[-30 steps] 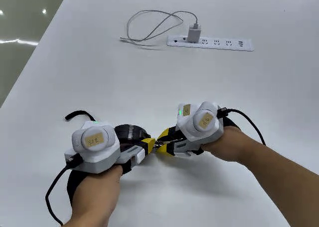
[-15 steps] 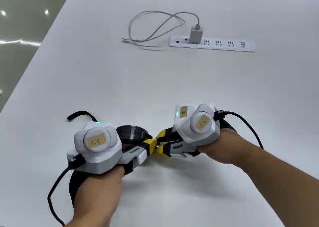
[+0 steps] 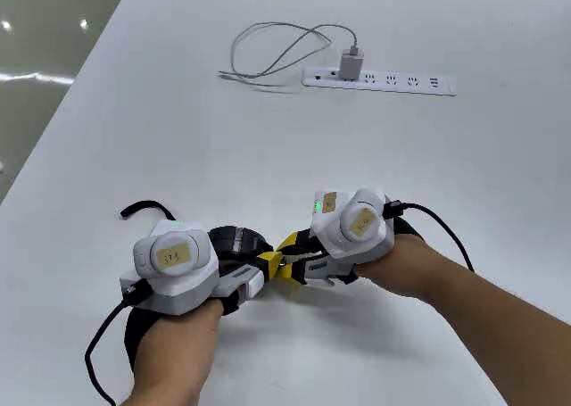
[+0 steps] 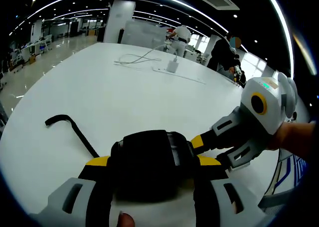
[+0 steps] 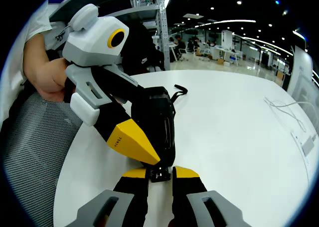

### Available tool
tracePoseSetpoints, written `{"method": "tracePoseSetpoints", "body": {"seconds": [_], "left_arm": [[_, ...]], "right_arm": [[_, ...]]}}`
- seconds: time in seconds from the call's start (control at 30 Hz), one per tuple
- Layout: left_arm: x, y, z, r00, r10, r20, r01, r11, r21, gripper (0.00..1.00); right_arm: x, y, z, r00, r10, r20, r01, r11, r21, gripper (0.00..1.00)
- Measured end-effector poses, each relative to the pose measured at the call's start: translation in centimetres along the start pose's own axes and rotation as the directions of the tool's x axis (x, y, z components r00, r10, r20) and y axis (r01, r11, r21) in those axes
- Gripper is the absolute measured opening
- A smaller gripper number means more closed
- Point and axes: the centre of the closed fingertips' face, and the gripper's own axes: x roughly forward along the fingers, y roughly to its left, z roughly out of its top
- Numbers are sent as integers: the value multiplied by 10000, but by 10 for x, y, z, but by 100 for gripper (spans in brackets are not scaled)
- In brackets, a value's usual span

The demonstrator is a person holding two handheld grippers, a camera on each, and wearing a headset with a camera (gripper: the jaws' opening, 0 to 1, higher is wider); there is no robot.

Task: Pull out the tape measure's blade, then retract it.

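A black tape measure (image 3: 237,240) lies on the white table (image 3: 178,138), its black wrist strap (image 3: 141,207) trailing to the left. My left gripper (image 3: 252,256) is shut on the case, which sits between the yellow-tipped jaws (image 4: 149,159). From the right, my right gripper (image 3: 287,261) meets the case's front. Its jaws are shut on the small metal hook of the blade (image 5: 160,174), right at the mouth of the case (image 5: 159,117). Hardly any blade shows between hook and case. The left gripper's body (image 5: 97,32) looms at the upper left of the right gripper view.
A white power strip (image 3: 379,78) with a plugged-in charger (image 3: 351,64) and a looped grey cable (image 3: 277,45) lies far back on the table. The table's left edge (image 3: 62,94) runs diagonally, with shiny floor beyond. People stand in the background (image 4: 224,50).
My right gripper has come a little leftward, closer to the case, and the short gap between hook and case has closed. The left gripper has held still.
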Motion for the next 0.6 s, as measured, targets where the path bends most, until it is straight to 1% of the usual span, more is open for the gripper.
{"method": "tracePoseSetpoints", "body": {"seconds": [0.17,0.43,0.6], "left_arm": [[0,0,0,10000,-31,-68,32,10000,39,62],[0,0,0,10000,-21,5,21,10000,-10,62],[-1,-1,2,9999,-40,118,40,10000,10,63]], "right_arm": [[0,-1,0,10000,2,-1,-2,10000,31,15],[-1,-1,-1,10000,-27,19,27,9999,104,16],[-4,-2,-3,9997,-194,120,191,9995,250,19]]}}
